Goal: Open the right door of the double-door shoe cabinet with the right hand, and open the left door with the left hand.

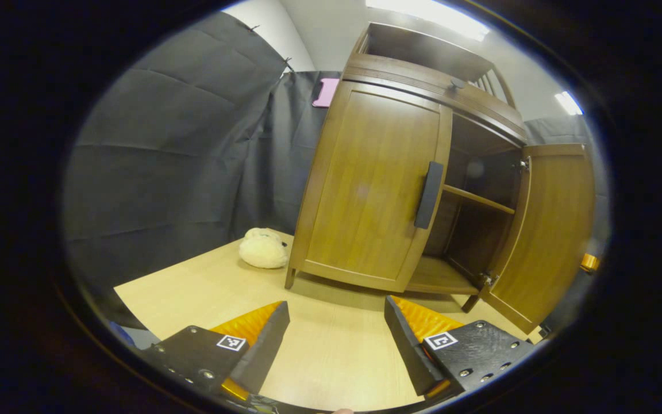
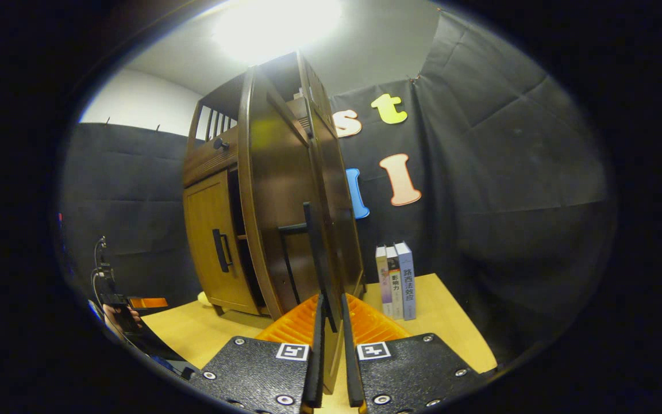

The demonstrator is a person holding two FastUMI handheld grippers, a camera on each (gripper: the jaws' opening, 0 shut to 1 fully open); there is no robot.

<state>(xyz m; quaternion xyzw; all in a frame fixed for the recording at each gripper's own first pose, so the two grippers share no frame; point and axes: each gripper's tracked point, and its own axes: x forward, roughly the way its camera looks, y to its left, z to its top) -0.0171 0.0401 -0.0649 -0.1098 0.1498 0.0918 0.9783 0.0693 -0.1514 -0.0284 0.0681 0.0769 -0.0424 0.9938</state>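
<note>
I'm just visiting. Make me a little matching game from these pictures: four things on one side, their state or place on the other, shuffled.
Things:
1. left door
2. right door
3. left gripper
4. books

States or places:
A. swung open
B. standing upright on the table beside the cabinet
C. closed
D. fingers spread wide, holding nothing

Pairs: 1-C, 2-A, 3-D, 4-B

1 shoe cabinet (image 1: 365,190), 2 doors, 3 books (image 2: 395,282), 1 plush toy (image 1: 262,249), 2 grippers
</note>
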